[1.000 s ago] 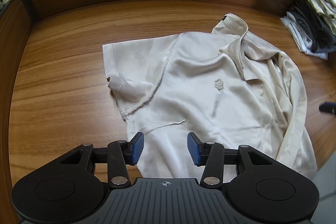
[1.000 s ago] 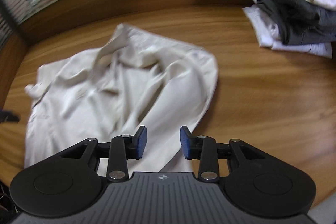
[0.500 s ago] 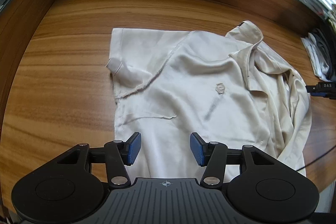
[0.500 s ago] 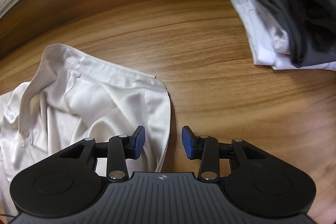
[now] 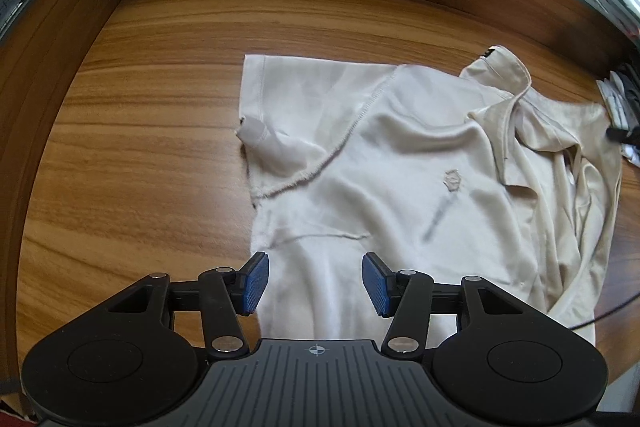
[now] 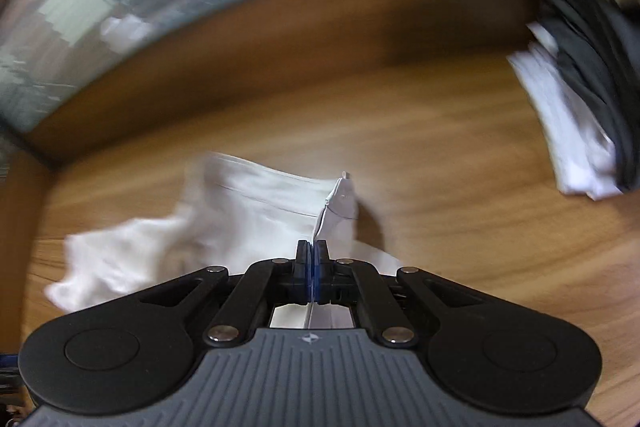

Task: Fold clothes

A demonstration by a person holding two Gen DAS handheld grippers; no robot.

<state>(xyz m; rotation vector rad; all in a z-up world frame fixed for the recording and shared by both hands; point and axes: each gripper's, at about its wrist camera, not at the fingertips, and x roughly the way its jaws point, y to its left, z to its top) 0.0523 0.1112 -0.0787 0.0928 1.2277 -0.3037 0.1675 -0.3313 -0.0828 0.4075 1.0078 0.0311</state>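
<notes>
Right gripper just clenched onto shirt edge, lower centre, for spreading; left gripper released, hovering over hem.

Black tongs, blue ribbed pads

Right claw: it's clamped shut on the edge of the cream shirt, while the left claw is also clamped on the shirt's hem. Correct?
Not quite. The left claw is open: the left wrist view shows its blue pads apart above the cream shirt, gripping nothing. The rest holds: in the right wrist view the right claw is shut on the shirt's edge.
</notes>
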